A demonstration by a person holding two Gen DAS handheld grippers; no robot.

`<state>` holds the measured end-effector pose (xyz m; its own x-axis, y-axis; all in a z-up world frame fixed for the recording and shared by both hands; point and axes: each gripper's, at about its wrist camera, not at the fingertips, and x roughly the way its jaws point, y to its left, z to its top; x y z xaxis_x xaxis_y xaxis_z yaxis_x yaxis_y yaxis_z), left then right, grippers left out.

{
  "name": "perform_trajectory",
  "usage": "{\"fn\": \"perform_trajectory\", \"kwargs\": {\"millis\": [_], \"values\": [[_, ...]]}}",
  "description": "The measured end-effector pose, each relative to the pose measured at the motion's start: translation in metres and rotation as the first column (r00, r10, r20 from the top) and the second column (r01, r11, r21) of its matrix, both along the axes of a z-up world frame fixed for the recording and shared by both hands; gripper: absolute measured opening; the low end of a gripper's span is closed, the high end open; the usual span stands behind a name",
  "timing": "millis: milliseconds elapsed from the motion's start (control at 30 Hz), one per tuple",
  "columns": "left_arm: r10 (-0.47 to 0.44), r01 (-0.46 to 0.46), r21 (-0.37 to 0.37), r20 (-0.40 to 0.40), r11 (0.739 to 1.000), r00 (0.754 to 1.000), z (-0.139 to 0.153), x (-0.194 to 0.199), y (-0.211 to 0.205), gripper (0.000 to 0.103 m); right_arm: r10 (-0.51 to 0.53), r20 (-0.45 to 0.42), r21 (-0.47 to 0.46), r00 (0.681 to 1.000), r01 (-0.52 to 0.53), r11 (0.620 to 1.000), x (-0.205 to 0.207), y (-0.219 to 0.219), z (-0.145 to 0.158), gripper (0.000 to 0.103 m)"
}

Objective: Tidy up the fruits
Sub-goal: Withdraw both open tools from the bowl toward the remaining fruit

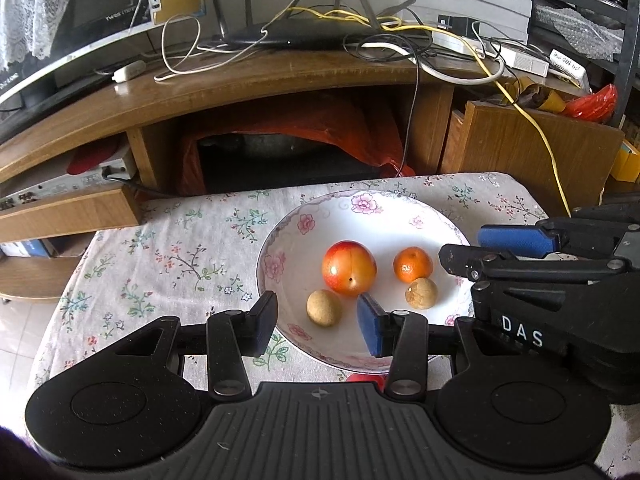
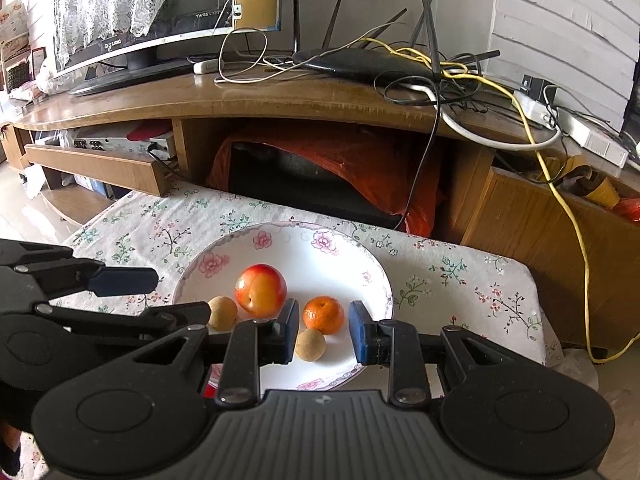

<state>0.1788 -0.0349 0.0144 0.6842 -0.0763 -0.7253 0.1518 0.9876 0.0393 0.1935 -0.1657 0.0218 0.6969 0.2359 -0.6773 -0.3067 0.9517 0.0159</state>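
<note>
A white floral bowl [image 1: 360,210] [image 2: 344,256] on the cloth-covered table holds a red-orange peach [image 1: 349,267] [image 2: 261,290], a small mandarin [image 1: 413,265] [image 2: 323,315] and two brown round fruits [image 1: 324,307] [image 1: 421,293]. My left gripper [image 1: 318,312] hovers over the bowl's near rim, open, with the left brown fruit seen between its pads but untouched. My right gripper [image 2: 324,320] [image 1: 460,245] hangs over the bowl's right side. Its pads stand a narrow gap apart and hold nothing. The mandarin and the other brown fruit [image 2: 309,344] lie below them.
A floral tablecloth [image 1: 168,264] covers the small table. Behind it stands a wooden TV stand [image 1: 248,80] with a router [image 1: 304,36], tangled cables and a monitor [image 2: 160,12]. A yellow cable [image 2: 576,232] hangs at the right. Something red [image 1: 362,378] shows by the bowl's near edge.
</note>
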Motion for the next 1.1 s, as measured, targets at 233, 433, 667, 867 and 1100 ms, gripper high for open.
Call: {"fn": "perform_trajectory", "kwargs": {"millis": [233,433,667,867,1100], "values": [[0.0,0.0,0.0,0.004,1.0,1.0,0.0013,-0.0024,-0.0001,0.052,0.004,0.025,-0.021,1.0,-0.004,1.0,-0.0047,0.0021,0.004,0.028],[0.0,0.0,-0.001,0.004,1.0,1.0,0.0014,-0.0028,0.0,0.052,0.004,0.028,-0.023,1.0,-0.003,1.0,-0.0056,0.0024,0.0045,0.028],[0.0,0.0,-0.002,0.004,1.0,1.0,0.0018,-0.0028,-0.0002,0.052,0.002,0.03,-0.028,1.0,-0.002,1.0,-0.0054,0.0022,0.0054,0.028],[0.0,0.0,-0.002,0.005,1.0,1.0,0.002,-0.0029,-0.0004,0.052,0.004,0.036,-0.038,0.999,-0.002,0.999,-0.0059,0.0035,0.0058,0.028],[0.001,-0.001,-0.002,0.004,1.0,1.0,0.0023,-0.0031,-0.0002,0.052,0.003,0.036,-0.039,0.999,-0.002,0.999,-0.006,0.0036,0.0062,0.028]]}}
